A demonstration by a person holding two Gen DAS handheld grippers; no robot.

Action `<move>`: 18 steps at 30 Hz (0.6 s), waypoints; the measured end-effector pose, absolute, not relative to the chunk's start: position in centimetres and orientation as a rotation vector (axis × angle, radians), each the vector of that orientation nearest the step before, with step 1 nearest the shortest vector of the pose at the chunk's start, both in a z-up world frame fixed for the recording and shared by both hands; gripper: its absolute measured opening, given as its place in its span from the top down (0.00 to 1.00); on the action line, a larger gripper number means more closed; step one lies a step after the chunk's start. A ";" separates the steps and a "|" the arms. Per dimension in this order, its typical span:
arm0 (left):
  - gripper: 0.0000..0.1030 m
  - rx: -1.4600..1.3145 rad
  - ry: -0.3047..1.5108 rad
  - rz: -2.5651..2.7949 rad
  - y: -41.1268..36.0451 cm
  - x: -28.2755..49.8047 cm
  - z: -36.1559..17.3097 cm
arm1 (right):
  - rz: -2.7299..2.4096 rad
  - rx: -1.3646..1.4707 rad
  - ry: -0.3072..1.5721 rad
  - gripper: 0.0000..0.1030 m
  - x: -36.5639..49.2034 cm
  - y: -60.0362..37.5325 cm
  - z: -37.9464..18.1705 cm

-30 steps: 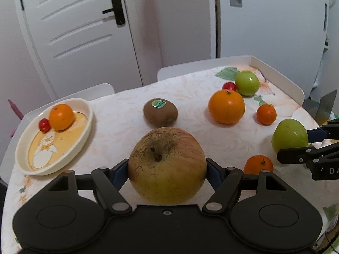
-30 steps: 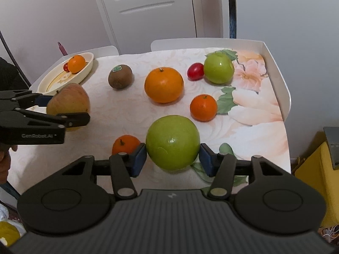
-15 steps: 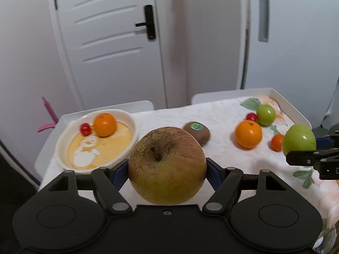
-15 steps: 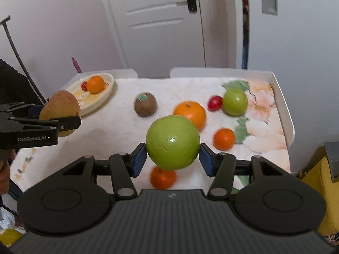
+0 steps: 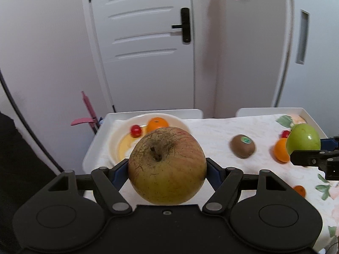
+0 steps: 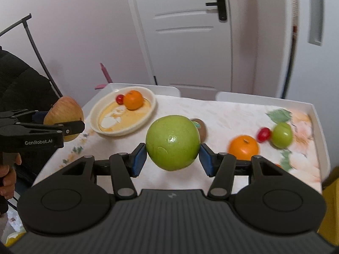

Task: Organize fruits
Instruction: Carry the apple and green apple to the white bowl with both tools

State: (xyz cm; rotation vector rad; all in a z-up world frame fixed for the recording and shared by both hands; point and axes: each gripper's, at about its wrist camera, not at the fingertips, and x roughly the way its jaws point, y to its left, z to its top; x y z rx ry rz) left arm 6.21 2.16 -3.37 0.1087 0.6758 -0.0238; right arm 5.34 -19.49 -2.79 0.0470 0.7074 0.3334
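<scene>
Carrying two apples toward the plate [image 6: 96, 124], which lies ahead-left.
Left gripper [image 5: 167, 167] pinching russet apple [image 5: 167, 167] is nearer; right gripper [image 6: 172, 144] clamps green apple [image 6: 172, 144].

The plate [image 6: 96, 124] sits at the table's [image 6: 228, 114] far left corner, with a mandarin [image 6: 133, 100] and a cherry tomato [image 6: 120, 98] side by side in it. Right of the plate lies the kiwi [image 5: 242, 146], then an orange [image 6: 243, 147]. Behind the orange, a second tomato [image 6: 264, 133] touches a small apple [image 6: 281, 135] near the right edge.
</scene>
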 end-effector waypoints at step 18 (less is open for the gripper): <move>0.25 0.101 0.754 0.007 11.0 16.3 -5.6 | 0.395 0.027 0.742 0.33 16.0 -8.7 -4.4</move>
